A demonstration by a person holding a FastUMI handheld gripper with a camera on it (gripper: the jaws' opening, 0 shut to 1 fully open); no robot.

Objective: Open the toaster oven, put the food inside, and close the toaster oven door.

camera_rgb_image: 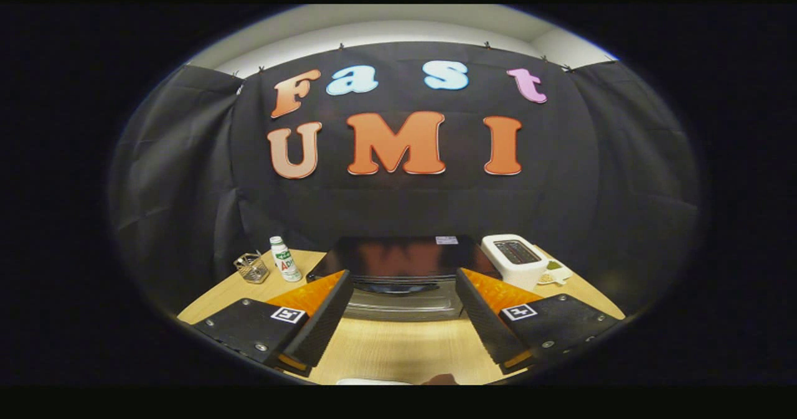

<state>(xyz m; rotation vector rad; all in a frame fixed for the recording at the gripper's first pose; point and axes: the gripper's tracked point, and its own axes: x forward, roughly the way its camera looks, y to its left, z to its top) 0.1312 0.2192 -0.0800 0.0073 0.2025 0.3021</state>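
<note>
black toaster oven, door closed

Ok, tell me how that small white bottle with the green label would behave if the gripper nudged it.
The small white bottle with the green label stands upright and narrow on the wooden table, so it would probably tip rather than slide. It looks like light plastic, likely easy to shift. Its round body might roll once down. The gripper is open, well short of it.

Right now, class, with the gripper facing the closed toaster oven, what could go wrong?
1. The gripper is open with nothing between its fingers; the toaster oven door handle lies just ahead, so a low approach might hit the glass door instead.
2. The white bottle and wire basket stand beside the oven; a wide swing could topple them.
</note>
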